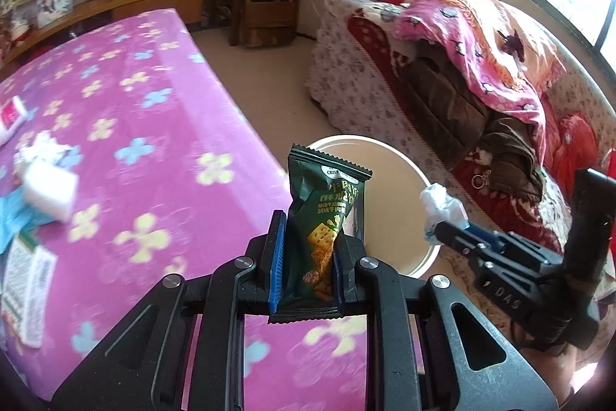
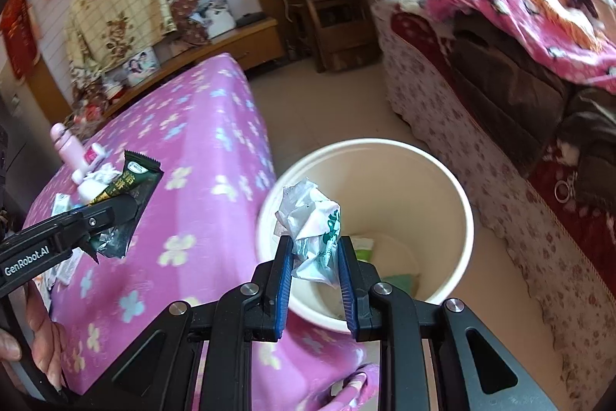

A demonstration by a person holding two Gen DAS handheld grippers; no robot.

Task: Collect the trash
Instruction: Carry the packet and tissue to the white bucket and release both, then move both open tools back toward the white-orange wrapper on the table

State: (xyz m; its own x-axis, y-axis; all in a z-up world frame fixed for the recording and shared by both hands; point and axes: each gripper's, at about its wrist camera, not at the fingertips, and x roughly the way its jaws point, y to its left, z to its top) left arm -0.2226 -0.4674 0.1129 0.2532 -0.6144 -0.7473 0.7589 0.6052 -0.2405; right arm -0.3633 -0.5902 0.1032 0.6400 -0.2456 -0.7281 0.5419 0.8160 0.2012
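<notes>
Clamped between my left gripper's (image 1: pixel 308 268) blue pads stands a dark green cracker wrapper (image 1: pixel 323 214), upright, over the edge of the pink flowered bedspread (image 1: pixel 127 110). My right gripper (image 2: pixel 313 276) pinches a crumpled white wrapper (image 2: pixel 313 230) (green print on it) just above the cream bin (image 2: pixel 458 187), which sits on the floor beside the bed with some scraps already inside. More litter (image 1: pixel 42 176) lies on the bedspread.
</notes>
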